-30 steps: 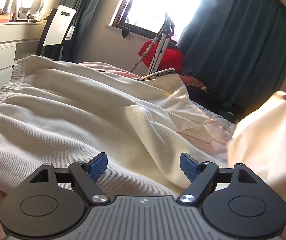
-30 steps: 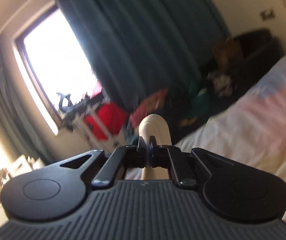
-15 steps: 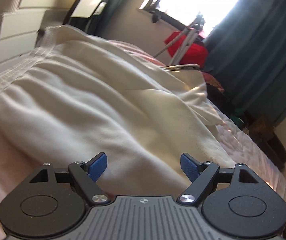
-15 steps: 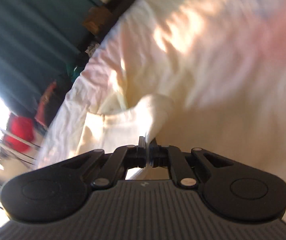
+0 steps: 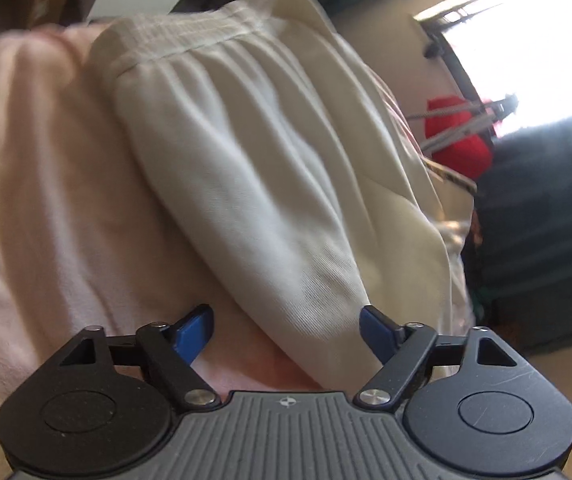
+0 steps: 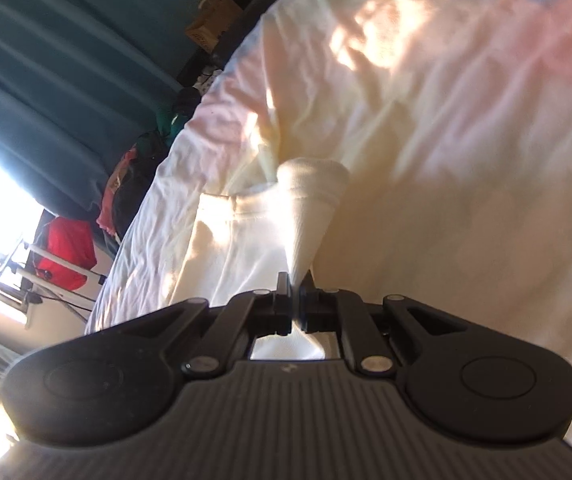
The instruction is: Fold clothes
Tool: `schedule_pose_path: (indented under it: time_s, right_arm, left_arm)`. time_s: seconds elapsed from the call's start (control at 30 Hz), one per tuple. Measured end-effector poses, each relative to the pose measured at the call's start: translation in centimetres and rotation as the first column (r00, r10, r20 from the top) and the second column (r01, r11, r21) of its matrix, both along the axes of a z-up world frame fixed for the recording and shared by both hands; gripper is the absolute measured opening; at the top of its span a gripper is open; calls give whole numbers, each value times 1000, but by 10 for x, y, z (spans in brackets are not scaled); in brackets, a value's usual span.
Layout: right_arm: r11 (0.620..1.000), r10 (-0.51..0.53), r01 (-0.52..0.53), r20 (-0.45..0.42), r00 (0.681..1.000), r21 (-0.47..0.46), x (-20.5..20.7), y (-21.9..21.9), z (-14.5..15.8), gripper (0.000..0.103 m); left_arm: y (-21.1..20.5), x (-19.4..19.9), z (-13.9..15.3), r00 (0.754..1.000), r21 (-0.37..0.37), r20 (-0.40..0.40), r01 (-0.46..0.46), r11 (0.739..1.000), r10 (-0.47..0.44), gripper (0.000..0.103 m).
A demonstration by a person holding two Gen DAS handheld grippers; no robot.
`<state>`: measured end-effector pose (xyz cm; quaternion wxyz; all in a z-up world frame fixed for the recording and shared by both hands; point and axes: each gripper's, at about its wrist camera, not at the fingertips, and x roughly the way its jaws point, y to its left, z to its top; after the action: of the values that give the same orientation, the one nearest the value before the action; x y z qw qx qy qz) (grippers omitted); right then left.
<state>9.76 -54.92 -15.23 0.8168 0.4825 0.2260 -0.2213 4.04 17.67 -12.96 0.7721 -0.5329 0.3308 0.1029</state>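
Note:
A cream garment (image 5: 269, 168) with a gathered elastic waistband (image 5: 173, 40) lies across the pale pink bed sheet (image 5: 37, 208). My left gripper (image 5: 286, 330) is open, its blue pads straddling the garment's near edge low over the bed. My right gripper (image 6: 294, 304) is shut on a ribbed cuff end of the cream garment (image 6: 310, 200), held close above the bed, with more of the garment spread behind it.
Teal curtains (image 6: 45, 60) and a bright window (image 5: 526, 48) are beyond the bed. A red item on a metal stand (image 5: 458, 140) sits by the window. Dark bags and clothes (image 6: 137, 176) lie on the floor beside the bed.
The left gripper swung left and tilted down toward the garment's near edge by the waistband side. The right gripper, still clamped on the cuff, dropped from mid-air to just above the bed.

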Motion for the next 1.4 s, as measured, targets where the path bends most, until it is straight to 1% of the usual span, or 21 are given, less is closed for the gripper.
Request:
schedule_pose_path:
  time_s: [0.07, 0.13, 0.17, 0.27, 0.3, 0.33, 0.4, 0.43, 0.53, 0.67, 0.73, 0.8, 0.97, 1.03, 1.07, 1.17, 1.23, 1.27, 1.33, 1.37, 1.4]
  right_arm:
    - [1000, -7, 7, 11, 1000, 24, 0, -3, -2, 8]
    - [998, -30, 28, 21, 999, 57, -2, -6, -6, 8]
    - [997, -41, 39, 26, 999, 74, -3, -7, -8, 8]
    - [993, -61, 57, 34, 998, 106, -4, -10, -13, 9]
    - [992, -65, 60, 35, 997, 113, -4, -11, -14, 9]
    - [991, -65, 61, 35, 997, 115, -3, -11, -15, 9]
    - [992, -66, 62, 29, 997, 108, -2, -12, -15, 9]
    - [993, -66, 63, 23, 998, 99, -2, -12, -14, 9]
    - [997, -64, 64, -7, 998, 47, -2, -12, -8, 7]
    - [982, -189, 190, 43, 981, -20, -30, -19, 13, 6]
    - [962, -259, 263, 66, 964, -69, -46, -22, 25, 6]
    - [945, -304, 307, 36, 952, -117, -58, -24, 29, 6]
    - [939, -341, 345, -134, 930, 4, -77, -34, 5, 6]
    - [924, -377, 382, -183, 908, -6, -84, -32, 4, 6]
    - [914, -403, 403, -209, 891, -43, -88, -29, 7, 8]
    - [909, -416, 411, -140, 899, -60, -95, -30, 12, 9]
    - [930, -365, 357, -108, 925, -91, -87, -31, 16, 9]
    - [944, -318, 304, -105, 942, -127, -77, -29, 19, 10]
    - [960, -220, 196, -104, 970, -200, -58, -26, 25, 13]
    - [962, -169, 140, -106, 980, -235, -48, -24, 27, 23]
    - [962, -105, 74, -103, 989, -264, -36, -19, 27, 43]
  left_arm:
    - [10, 2, -10, 999, -71, 11, -51, 996, 52, 75]
    - [17, 8, -15, 997, -85, 16, -78, 993, 80, 72]
    - [20, 13, -14, 997, -72, 19, -69, 995, 70, 69]
    - [28, 29, -12, 999, -20, 28, -25, 999, 26, 49]
    - [32, 31, -11, 1000, -9, 24, -16, 1000, 16, 30]
    - [36, 32, -9, 1000, -1, 19, -8, 1000, 8, 20]
    - [45, 27, -5, 999, -34, 43, -7, 999, 8, 13]
    - [48, 23, 0, 998, -37, 61, -15, 999, 17, 12]
    - [57, 6, 31, 989, 19, 147, -18, 1000, 15, 9]
    - [75, -19, 70, 972, 38, 232, -36, 999, 26, 7]
    - [81, -30, 78, 979, 61, 201, -43, 997, 30, 7]
    - [79, -34, 73, 991, 119, 132, -34, 992, 19, 8]
    - [74, -50, 56, 999, 231, -38, 7, 973, 1, 8]
    - [73, -58, 57, 998, 276, -65, 30, 961, -12, 11]
    - [67, -59, 63, 997, 326, -69, 51, 944, -30, 11]
    - [48, -65, 82, 994, 469, -80, 106, 877, -77, 22]
    - [34, -68, 90, 993, 538, -74, 119, 835, -94, 41]
    - [27, -70, 93, 993, 571, -75, 120, 812, -94, 45]
    - [9, -72, 101, 995, 650, -69, 100, 754, -73, 60]
    - [-1, -73, 106, 996, 687, -65, 90, 721, -61, 63]
    - [-10, -73, 108, 996, 717, -55, 89, 692, -70, 69]
